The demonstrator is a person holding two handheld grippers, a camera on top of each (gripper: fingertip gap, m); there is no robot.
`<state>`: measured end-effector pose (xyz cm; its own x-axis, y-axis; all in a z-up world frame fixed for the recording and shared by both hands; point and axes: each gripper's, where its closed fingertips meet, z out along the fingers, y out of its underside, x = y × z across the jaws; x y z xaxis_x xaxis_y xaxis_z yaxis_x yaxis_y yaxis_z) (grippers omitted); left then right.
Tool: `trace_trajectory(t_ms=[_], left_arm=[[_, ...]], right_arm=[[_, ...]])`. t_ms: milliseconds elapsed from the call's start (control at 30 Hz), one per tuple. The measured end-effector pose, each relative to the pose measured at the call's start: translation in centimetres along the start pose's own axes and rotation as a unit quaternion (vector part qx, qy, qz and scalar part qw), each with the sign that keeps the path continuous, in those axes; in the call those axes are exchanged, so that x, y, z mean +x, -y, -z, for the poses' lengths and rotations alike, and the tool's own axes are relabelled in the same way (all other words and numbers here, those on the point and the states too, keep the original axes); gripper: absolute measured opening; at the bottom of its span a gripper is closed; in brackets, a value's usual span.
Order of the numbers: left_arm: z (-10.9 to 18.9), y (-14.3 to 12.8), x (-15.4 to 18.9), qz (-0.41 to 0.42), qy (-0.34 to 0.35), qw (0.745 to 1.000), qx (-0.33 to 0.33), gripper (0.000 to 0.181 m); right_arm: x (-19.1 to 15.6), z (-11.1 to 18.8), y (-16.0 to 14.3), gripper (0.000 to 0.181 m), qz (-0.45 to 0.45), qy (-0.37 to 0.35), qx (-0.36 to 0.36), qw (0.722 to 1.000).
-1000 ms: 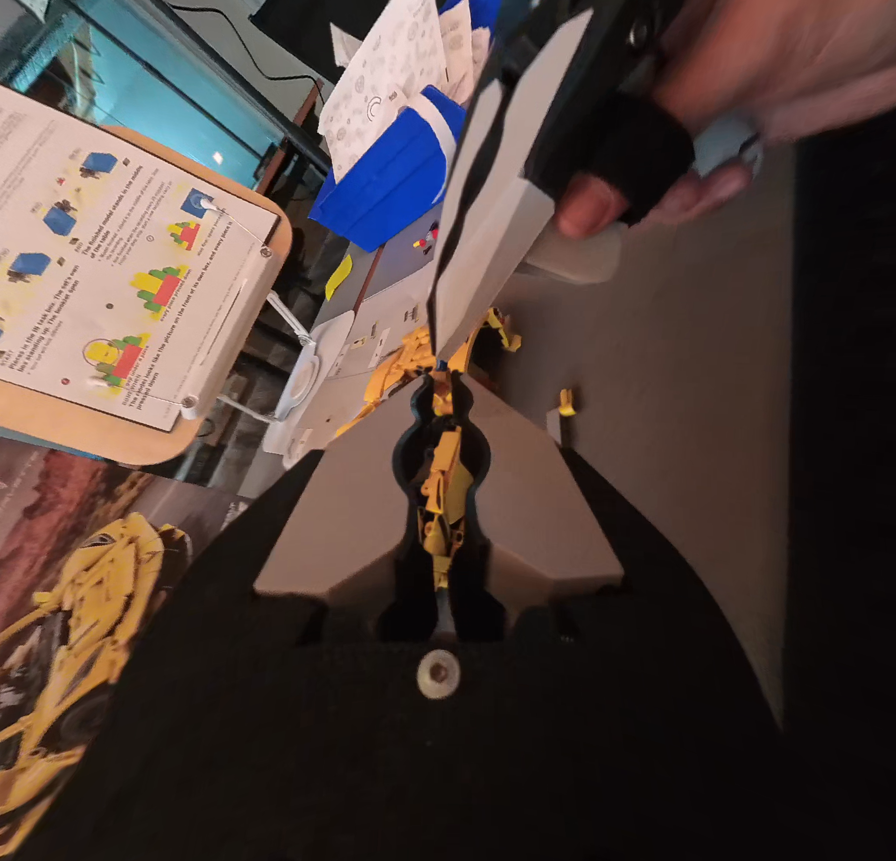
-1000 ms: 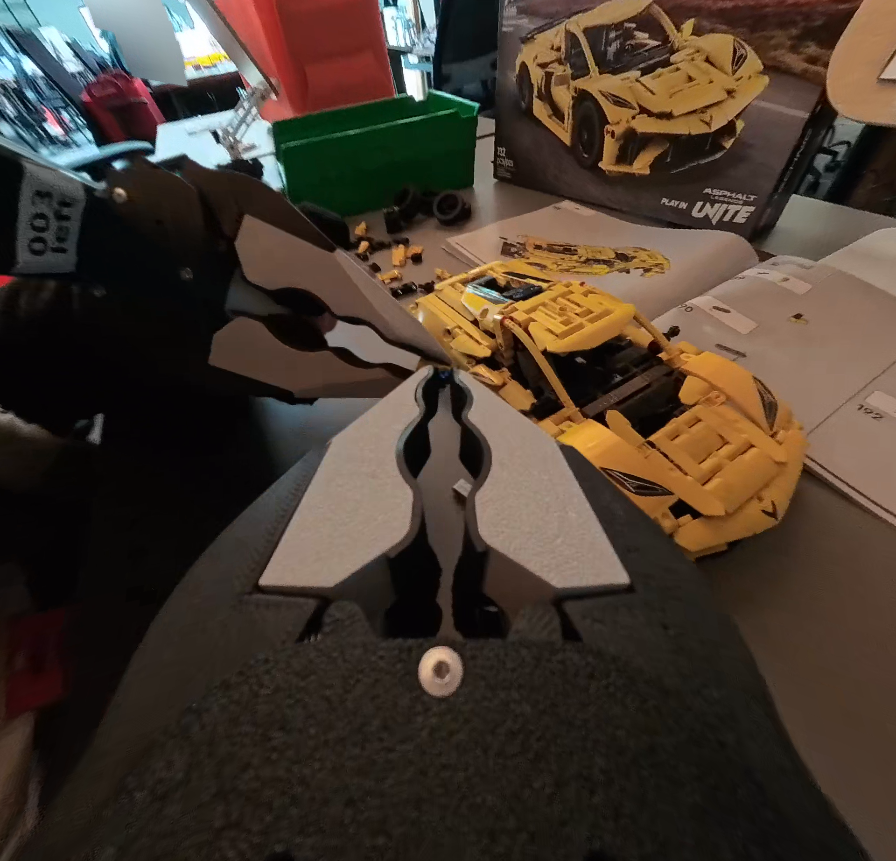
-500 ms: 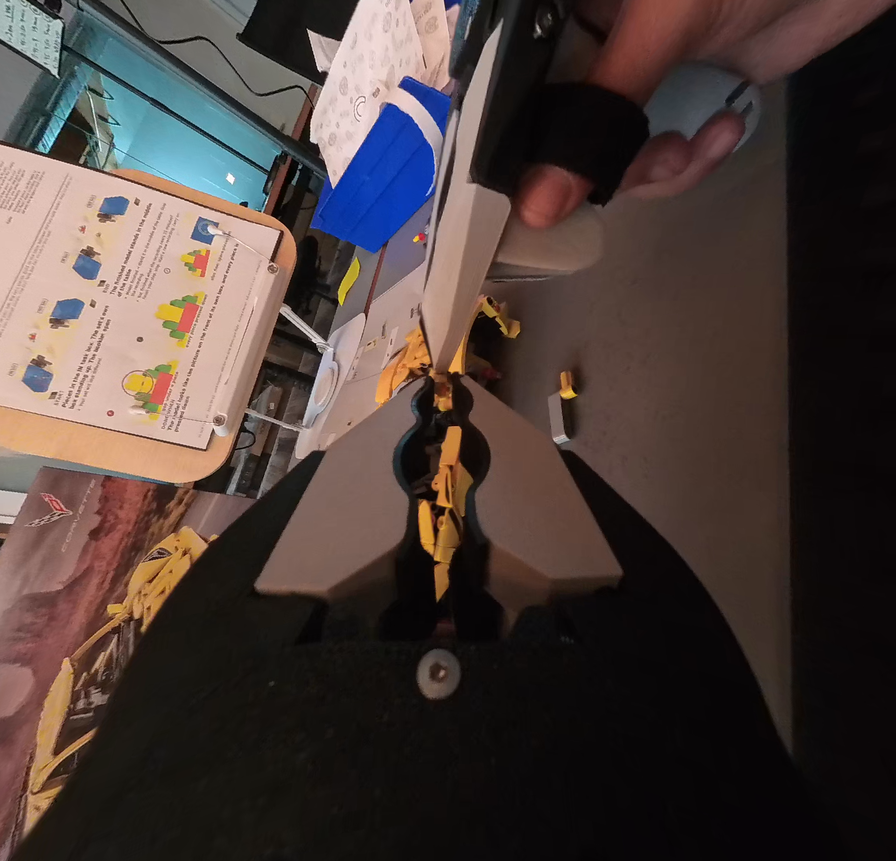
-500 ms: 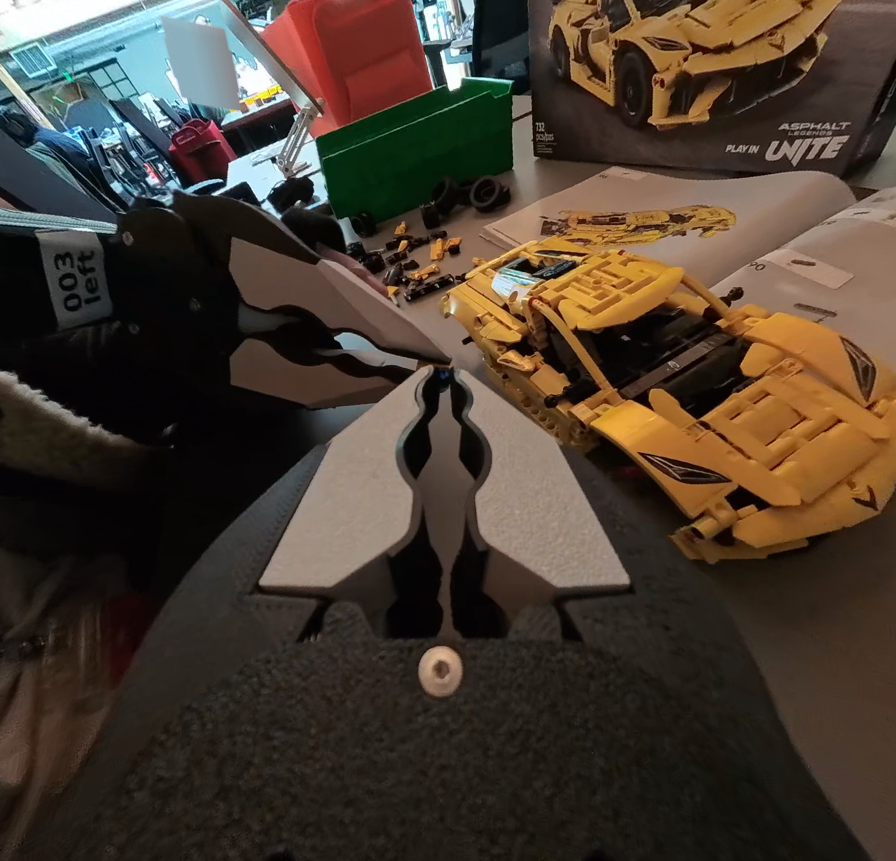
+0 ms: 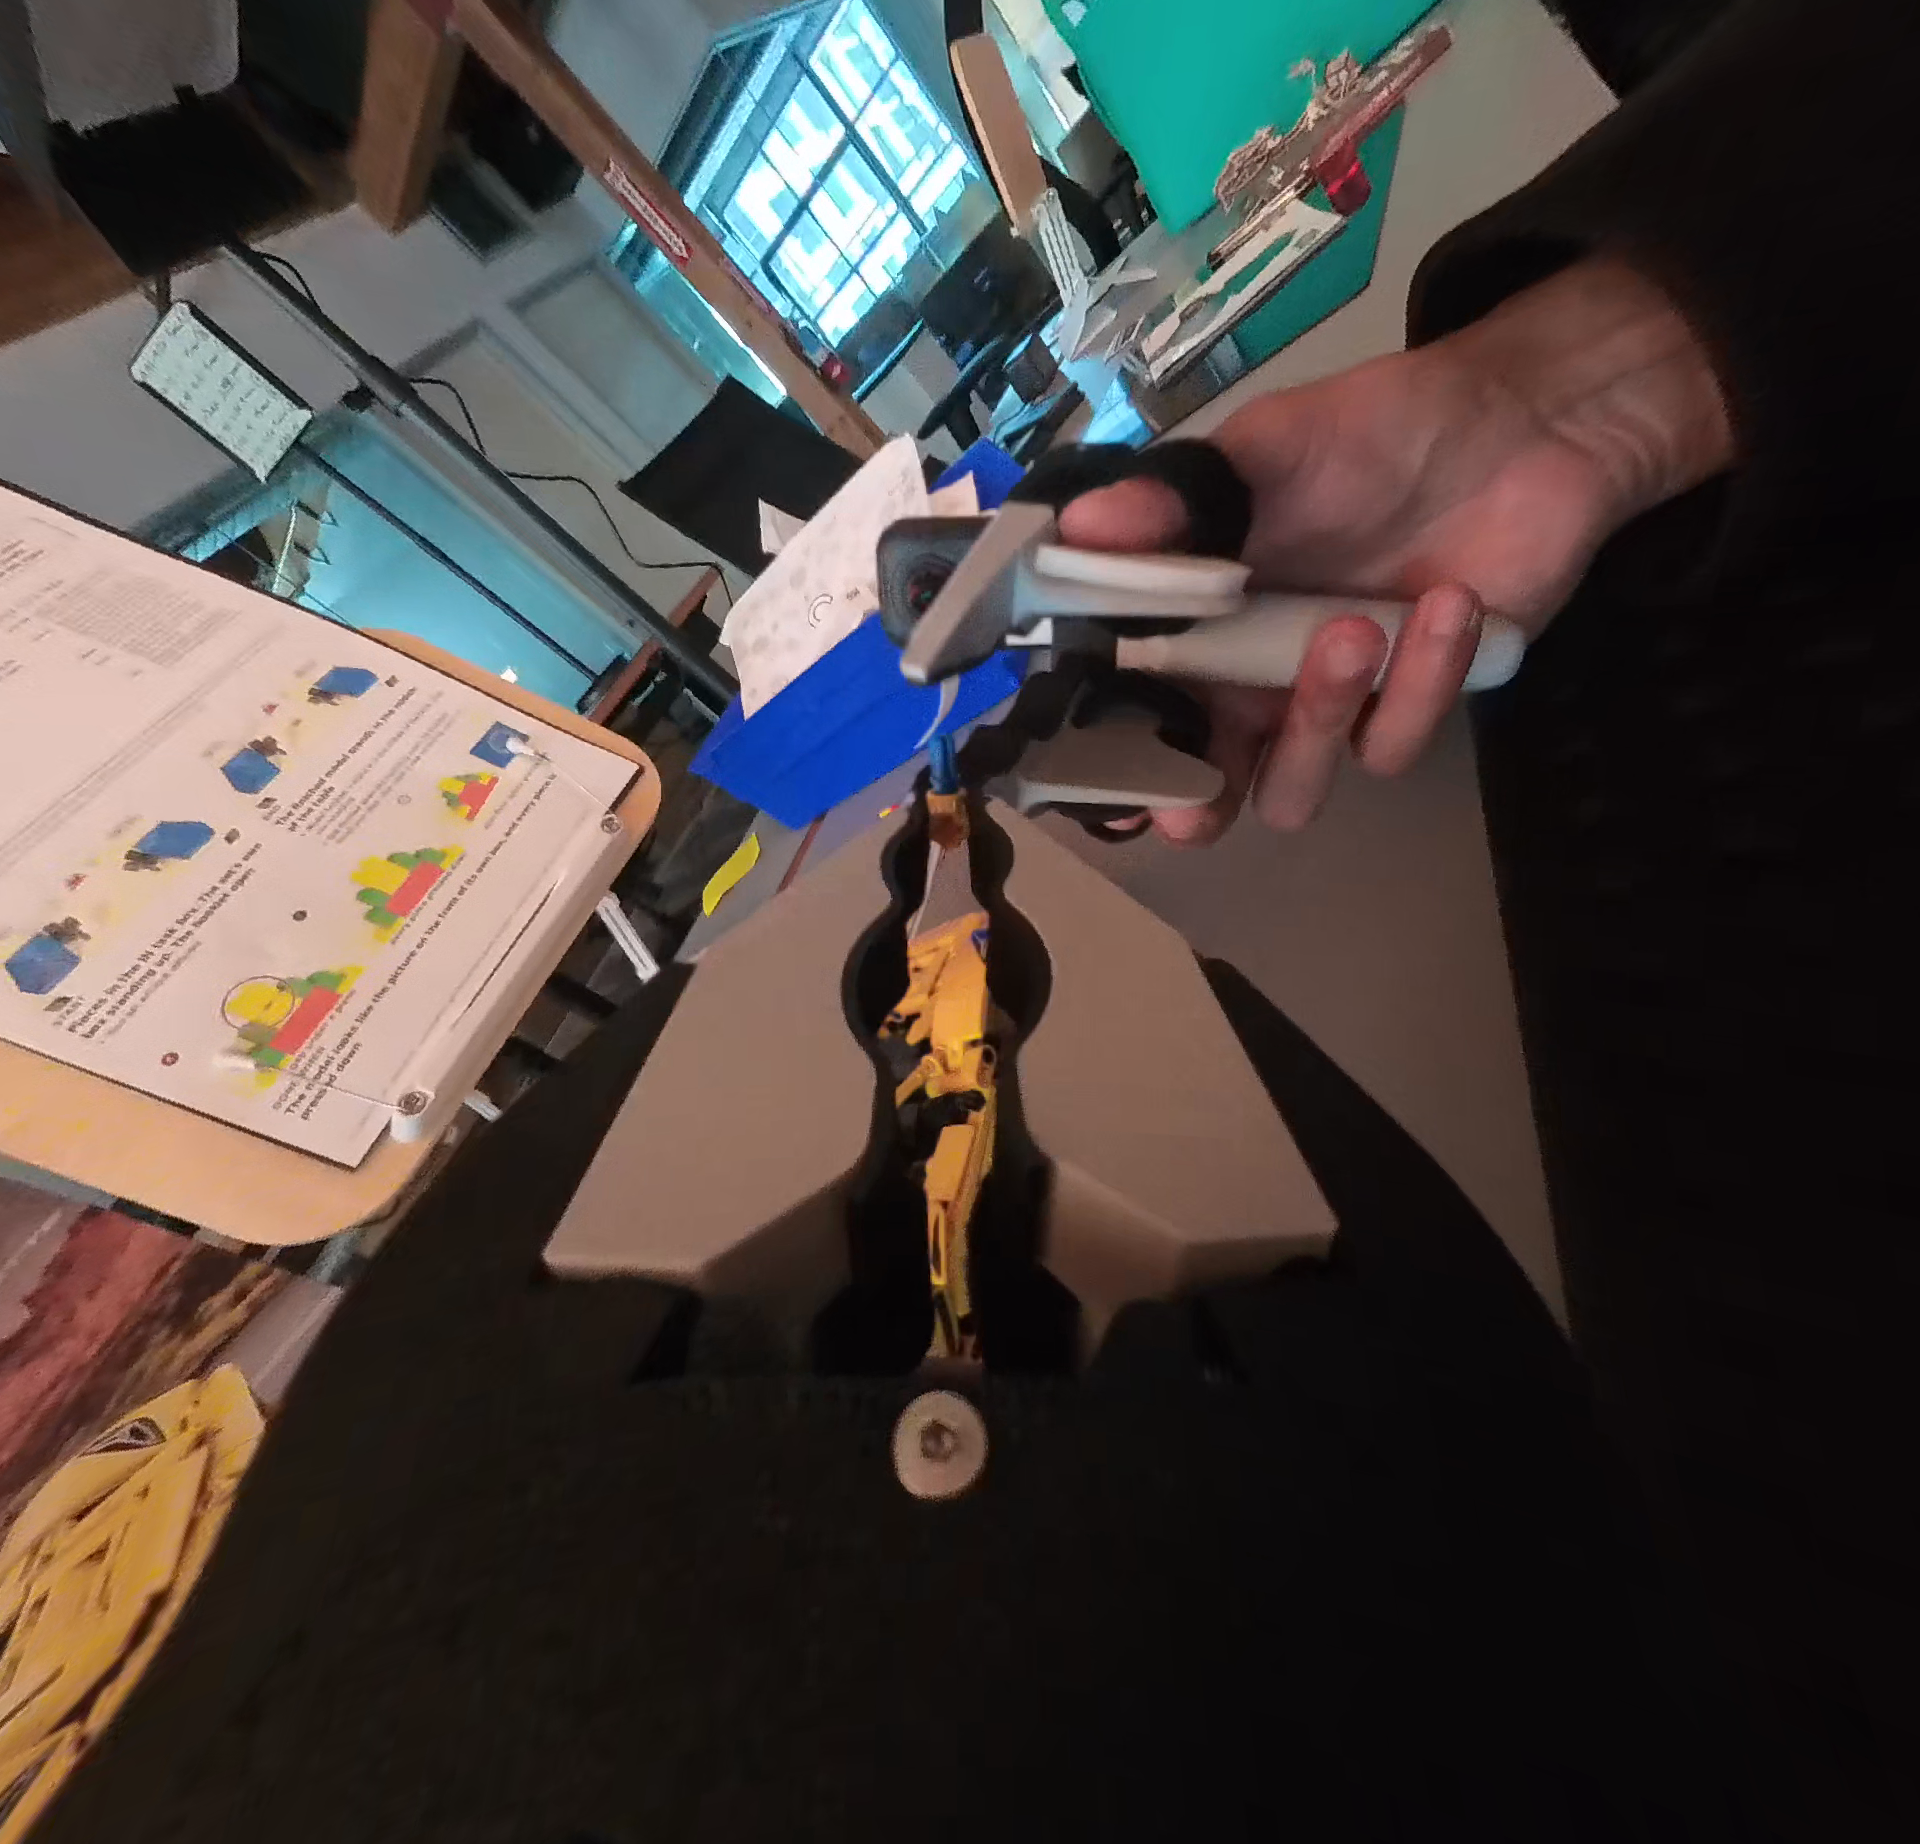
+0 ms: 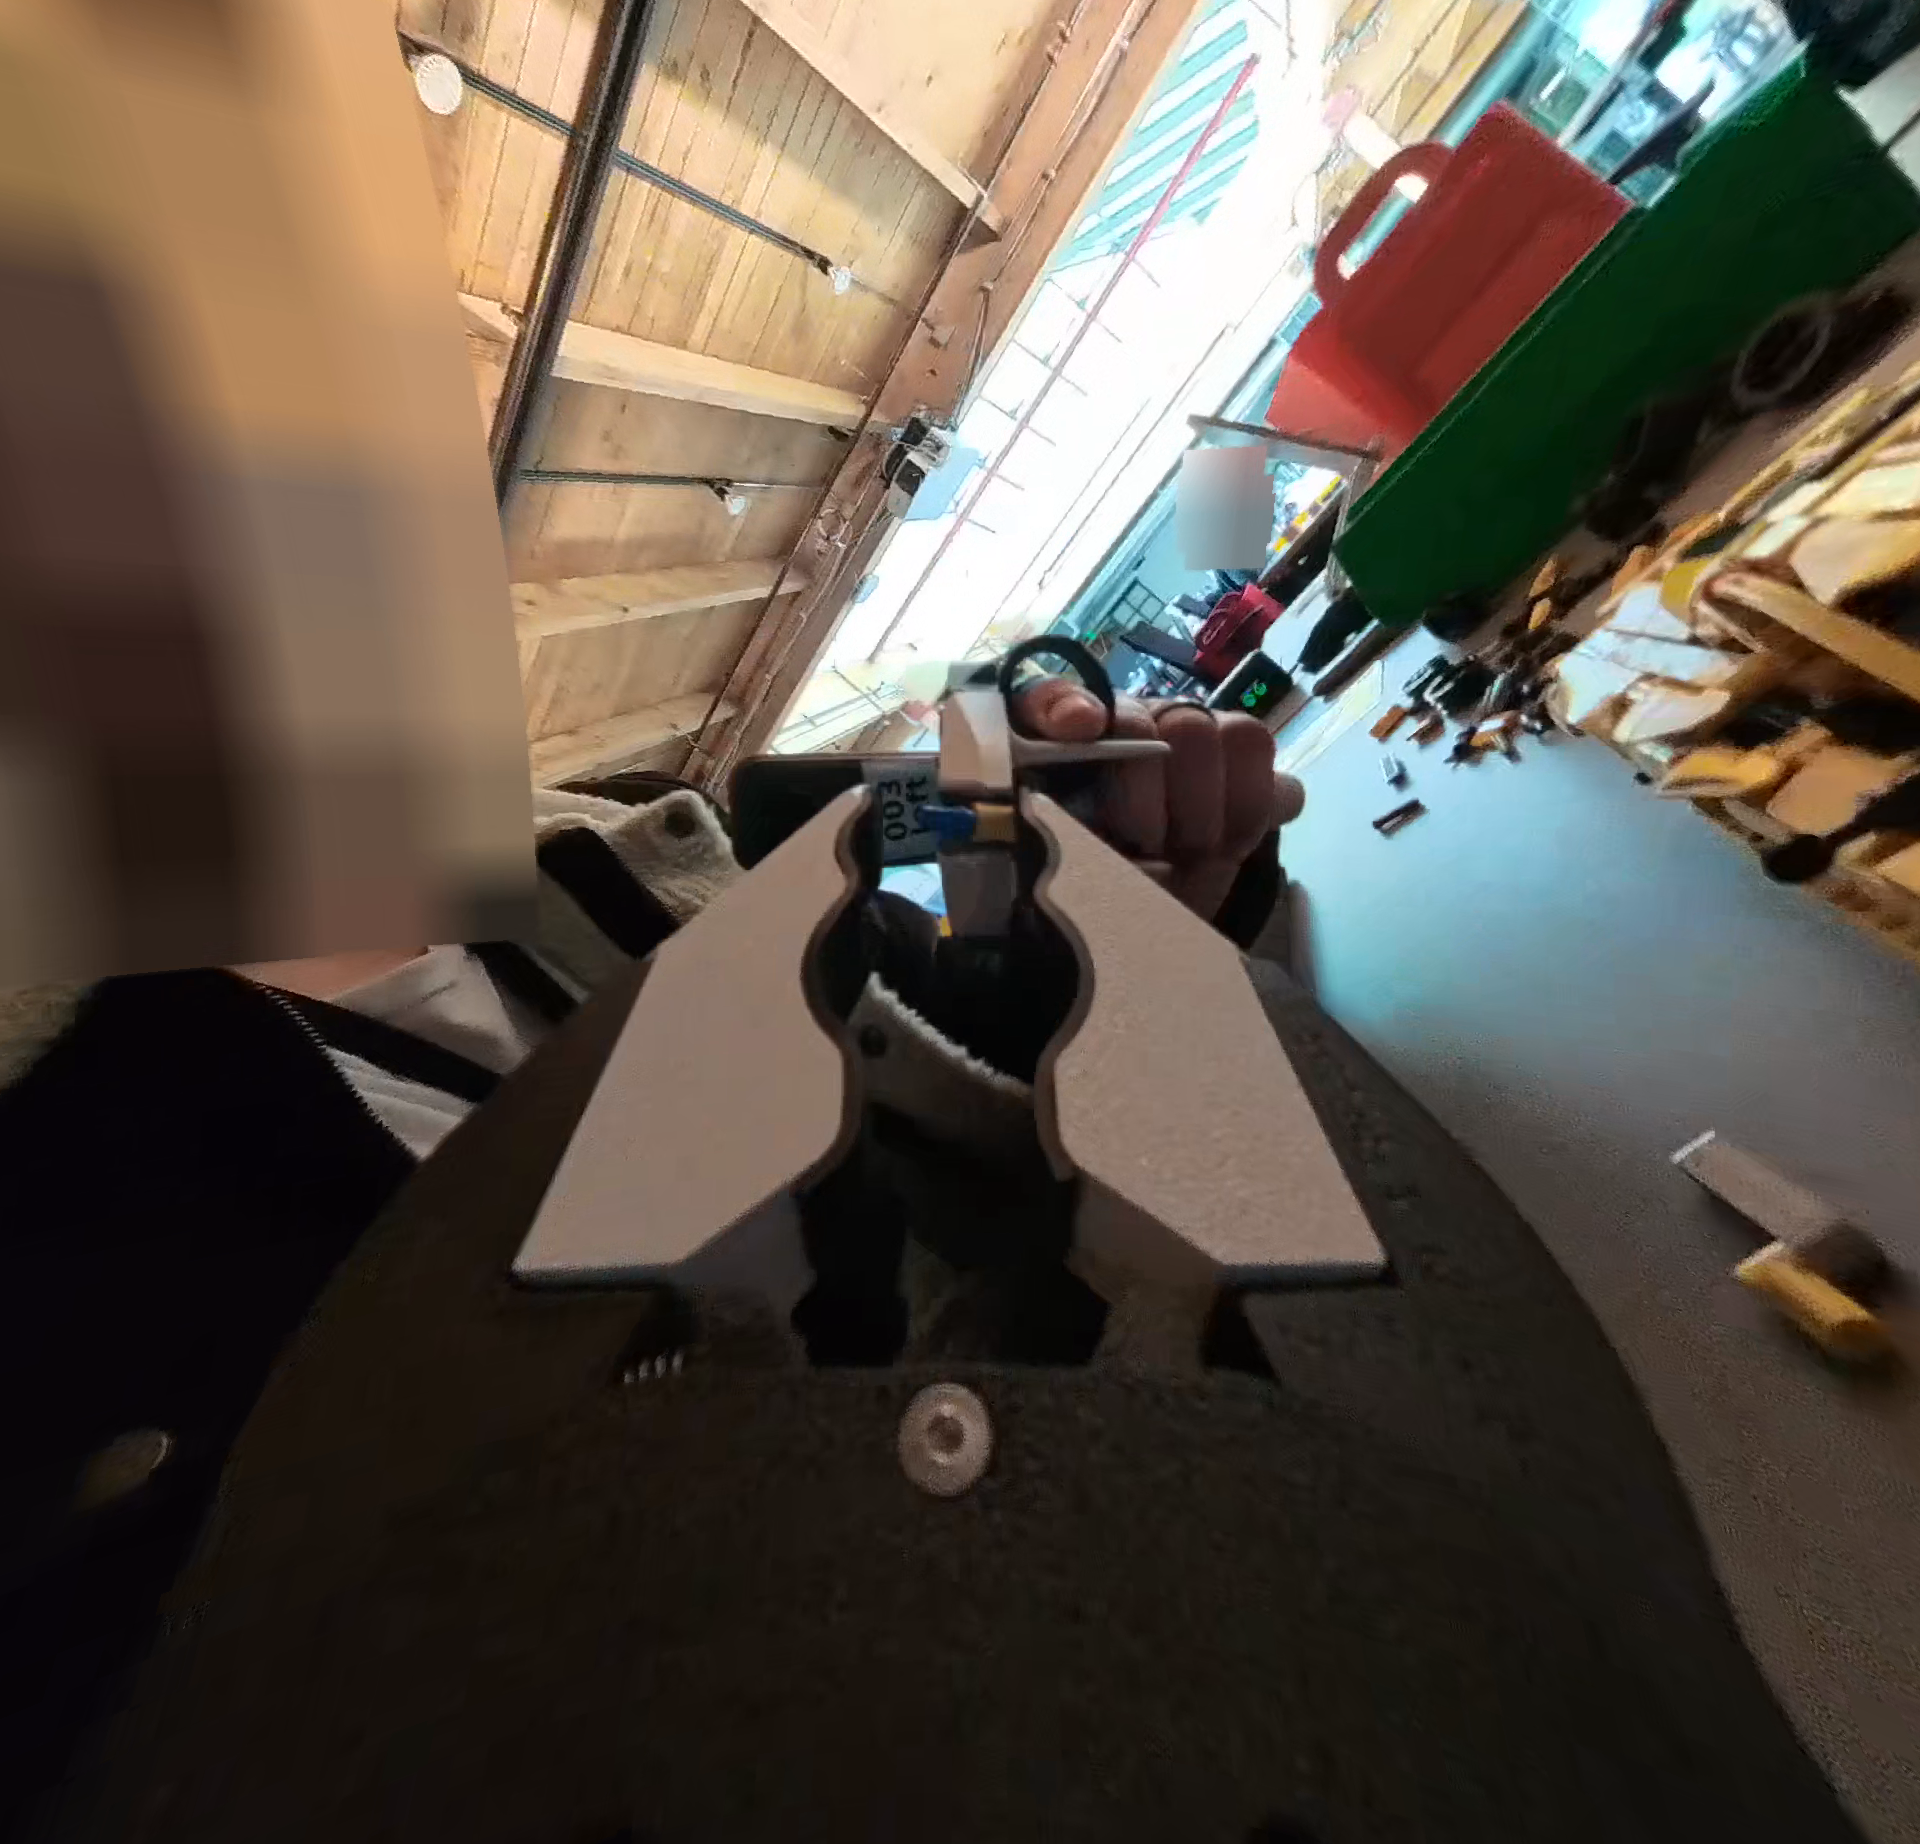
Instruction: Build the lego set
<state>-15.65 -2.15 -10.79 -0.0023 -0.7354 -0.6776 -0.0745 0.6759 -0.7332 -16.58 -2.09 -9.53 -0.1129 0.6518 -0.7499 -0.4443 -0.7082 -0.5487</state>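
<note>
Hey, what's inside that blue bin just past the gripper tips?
Only white printed sheets show, sticking up out of the blue bin. Anything lying lower down is hidden behind the bin's own wall.

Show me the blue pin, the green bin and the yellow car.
blue pin (image 6: 943,824), right wrist view, its blue end.
green bin (image 6: 1621,381), right wrist view, side wall.
yellow car (image 5: 951,1046), left wrist view, body between fingers.

yellow car (image 5: 951,1088) mostly hidden behind left tongs, car box (image 5: 94,1503) cut off, parts (image 6: 1455,724) blurred
</note>
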Motion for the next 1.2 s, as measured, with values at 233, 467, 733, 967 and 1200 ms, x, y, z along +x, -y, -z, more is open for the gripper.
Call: trace_trajectory(t_ms=[233, 467, 733, 967, 1200], left_arm=[[0.0, 0.2, 0.3, -0.02, -0.002, 1.0, 0.009, 0.007], [0.0, 0.1, 0.5, -0.025, -0.005, 1.0, 0.003, 0.007], [-0.1, -0.3, 0.3, 0.001, -0.004, 1.0, -0.008, 0.007], [0.5, -3.2, -2.8, 0.247, -0.004, 0.968, -0.039, 0.007], [0.8, -7.6, -3.8, 0.503, -0.019, 0.861, -0.068, 0.007]], right_arm=[[0.0, -0.4, -1.2, 0.017, -0.013, 0.004, -0.028, 1.0], [0.3, -0.2, -1.3, 0.015, -0.004, -0.003, -0.032, 0.999], [0.7, -0.2, -1.0, 0.014, 0.019, -0.023, -0.028, 0.999], [2.8, 3.5, 4.2, 0.022, 0.247, -0.236, 0.037, 0.939], [4.9, 19.8, 10.0, 0.026, 0.399, -0.661, 0.032, 0.635]])
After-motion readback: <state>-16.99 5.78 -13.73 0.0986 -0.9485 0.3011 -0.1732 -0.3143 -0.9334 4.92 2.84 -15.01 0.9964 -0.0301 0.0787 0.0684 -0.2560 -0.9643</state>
